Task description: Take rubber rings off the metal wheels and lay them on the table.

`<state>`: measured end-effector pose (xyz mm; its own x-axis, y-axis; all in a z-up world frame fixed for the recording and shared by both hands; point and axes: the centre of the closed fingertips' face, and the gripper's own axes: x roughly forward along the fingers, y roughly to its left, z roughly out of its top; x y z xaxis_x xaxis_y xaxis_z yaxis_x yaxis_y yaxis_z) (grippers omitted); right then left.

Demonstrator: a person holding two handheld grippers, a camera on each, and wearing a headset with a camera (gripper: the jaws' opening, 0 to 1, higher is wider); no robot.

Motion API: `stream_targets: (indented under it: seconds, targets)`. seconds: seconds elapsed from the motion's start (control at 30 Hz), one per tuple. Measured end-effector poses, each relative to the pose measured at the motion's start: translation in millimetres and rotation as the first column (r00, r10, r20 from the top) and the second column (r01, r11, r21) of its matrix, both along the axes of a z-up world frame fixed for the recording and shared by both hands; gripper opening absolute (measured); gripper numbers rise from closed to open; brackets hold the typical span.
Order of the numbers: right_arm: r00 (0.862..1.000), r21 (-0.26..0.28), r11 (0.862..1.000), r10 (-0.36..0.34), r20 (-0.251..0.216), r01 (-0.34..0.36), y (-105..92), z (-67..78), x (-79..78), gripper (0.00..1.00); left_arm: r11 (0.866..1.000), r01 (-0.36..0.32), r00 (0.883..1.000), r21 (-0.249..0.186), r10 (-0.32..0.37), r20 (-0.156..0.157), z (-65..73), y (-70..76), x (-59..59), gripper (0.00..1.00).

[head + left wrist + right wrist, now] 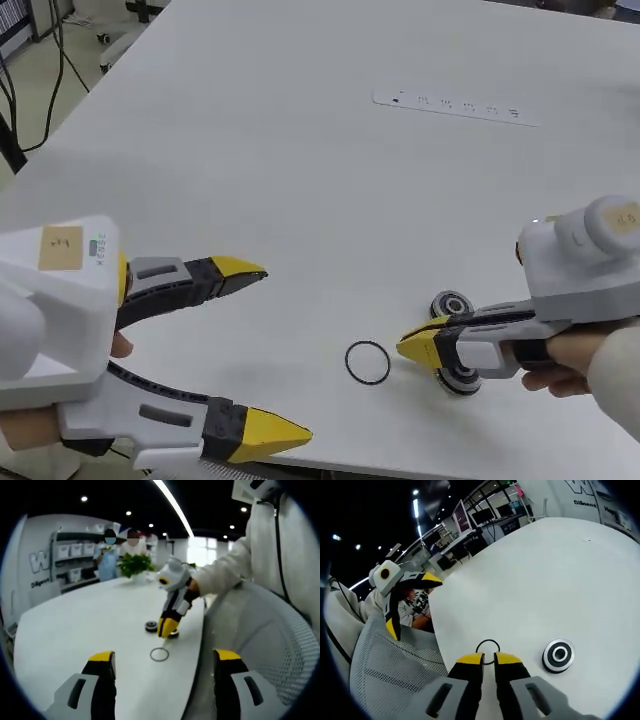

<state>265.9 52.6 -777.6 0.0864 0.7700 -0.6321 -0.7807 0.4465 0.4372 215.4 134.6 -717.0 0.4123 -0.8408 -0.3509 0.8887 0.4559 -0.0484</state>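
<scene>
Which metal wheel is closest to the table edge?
The near wheel, peeking out under the right gripper; the far wheel lies beyond that gripper.

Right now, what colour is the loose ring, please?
The ring is black; head view shows it best.

1. In the left gripper view, the far wall (pixel 30 575) bears a big white "W" with the smaller word "Diligent" beneath it.
2. In the right gripper view, "Diligent" stands on that wall under a cut-off "W".
3. In the head view, tan stickers on the left gripper (pixel 287 353) and right gripper (pixel 400 348) carry print too small to read.
</scene>
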Motion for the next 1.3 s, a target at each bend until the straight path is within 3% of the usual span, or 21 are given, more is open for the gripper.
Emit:
stream_targets:
  seconds: [0.43,0.7,0.93,1.3]
  targets:
    - [0.996,0.040,0.998,-0.052,0.072,0.049,-11.8,41.1,-4.5,0.09,0.998,0.051,0.999,-0.021,-0.051,0.004,2.5,-1.4,4.5,0.81]
    - [0.992,0.032,0.998,-0.065,0.107,0.061,-23.4,59.3,-13.5,0.10,0.996,0.076,0.997,-0.035,-0.076,0.003,2.7,-2.0,3.6,0.81]
    - [0.988,0.027,0.996,-0.089,0.127,0.086,-30.0,67.0,-14.1,0.11,0.995,0.096,0.995,-0.037,-0.096,-0.004,1.5,0.7,3.3,0.81]
    - [0.986,0.025,0.994,-0.104,0.127,0.102,-34.0,65.5,-12.0,0.12,0.996,0.084,0.996,-0.035,-0.084,-0.008,2.3,4.3,8.2,0.81]
